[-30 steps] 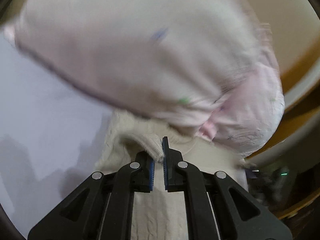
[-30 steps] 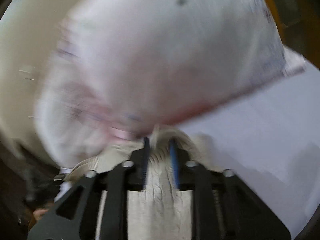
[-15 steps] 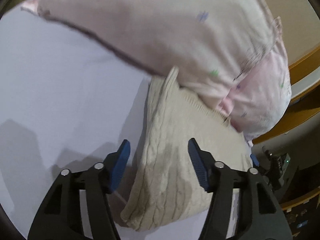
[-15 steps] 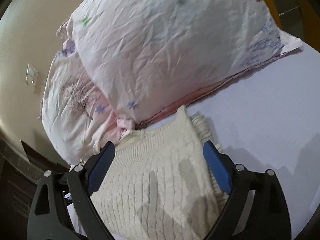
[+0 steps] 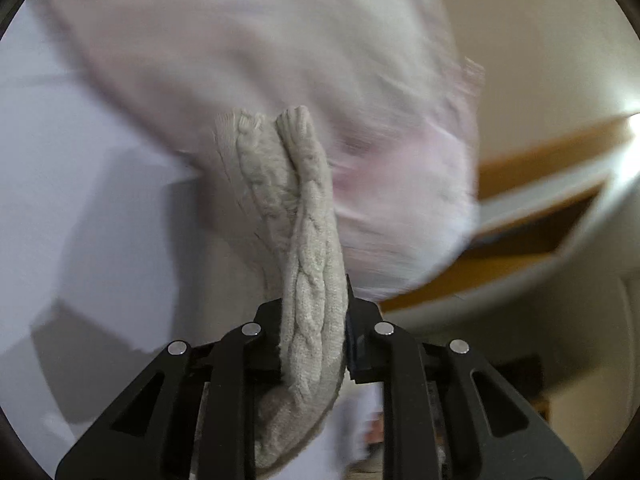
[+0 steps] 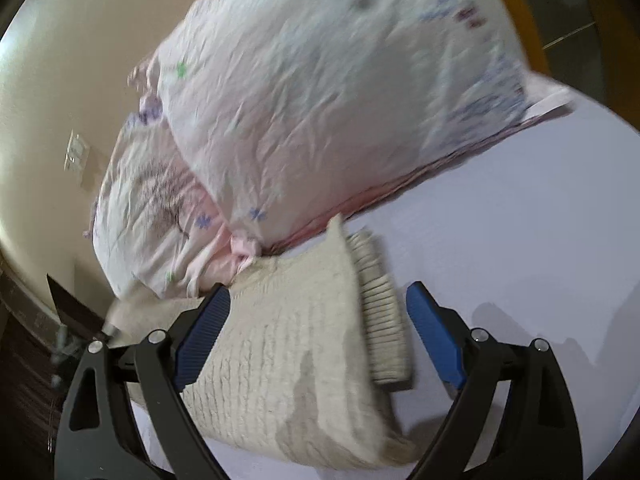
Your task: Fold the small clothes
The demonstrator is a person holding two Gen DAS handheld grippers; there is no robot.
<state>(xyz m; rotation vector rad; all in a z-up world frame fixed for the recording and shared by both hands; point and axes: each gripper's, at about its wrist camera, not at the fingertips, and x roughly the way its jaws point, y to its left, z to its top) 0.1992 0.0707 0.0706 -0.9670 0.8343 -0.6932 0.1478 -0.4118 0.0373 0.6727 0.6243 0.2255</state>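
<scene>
A cream cable-knit sweater (image 6: 288, 364) lies folded on the pale lilac sheet (image 6: 540, 248), its ribbed hem (image 6: 380, 320) on the right. My right gripper (image 6: 316, 344) is open, its blue pads either side of the sweater just above it. My left gripper (image 5: 312, 336) is shut on a thick folded edge of the sweater (image 5: 308, 216), which stands up between the fingers. That view is blurred by motion.
Two pink printed pillows (image 6: 320, 92) lean at the head of the bed right behind the sweater, also showing in the left wrist view (image 5: 280, 60). A beige wall (image 6: 60, 60) and a wooden bed frame (image 5: 540, 184) lie beyond. The sheet stretches to the right.
Both grippers let go of the sweater and opened. The left gripper has since shut on a folded edge of it and is moving. The right gripper stays open above the sweater.
</scene>
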